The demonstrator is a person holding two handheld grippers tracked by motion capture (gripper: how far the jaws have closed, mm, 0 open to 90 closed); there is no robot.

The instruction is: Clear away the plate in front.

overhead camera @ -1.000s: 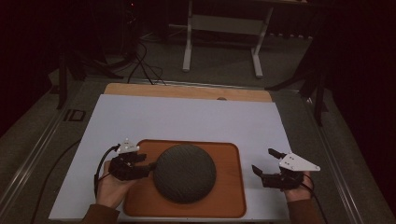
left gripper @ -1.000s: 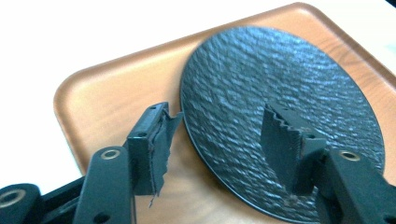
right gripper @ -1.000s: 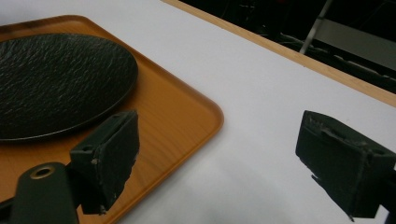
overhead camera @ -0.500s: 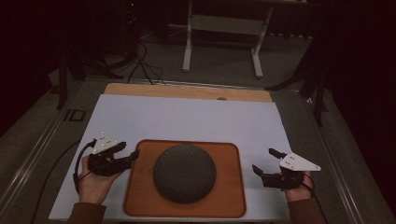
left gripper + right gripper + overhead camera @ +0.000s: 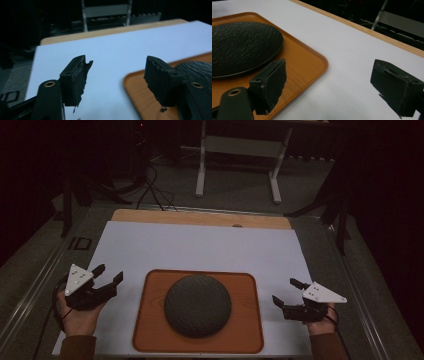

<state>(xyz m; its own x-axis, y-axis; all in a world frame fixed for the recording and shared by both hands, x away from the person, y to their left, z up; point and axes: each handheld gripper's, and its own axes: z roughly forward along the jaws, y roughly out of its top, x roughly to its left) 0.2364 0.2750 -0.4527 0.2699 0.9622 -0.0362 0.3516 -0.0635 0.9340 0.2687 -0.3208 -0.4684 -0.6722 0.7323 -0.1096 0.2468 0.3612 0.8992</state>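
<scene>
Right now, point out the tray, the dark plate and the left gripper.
tray (image 5: 250,320), high view, bare right side.
dark plate (image 5: 197,305), high view, centre of its top.
left gripper (image 5: 109,274), high view, between its open jaw tips.

Dim overall, surroundings nearly black; the white table cover (image 5: 210,247) is brightest, and the near claws look slightly soft.

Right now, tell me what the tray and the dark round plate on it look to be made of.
Tray: probably wood or wood-look laminate, with orange-brown grain streaks and a smooth satin sheen. Dark round plate: perhaps stoneware or cast metal, matte charcoal, with a rough rippled texture seen close in the right gripper view; the look leaves it open.
</scene>
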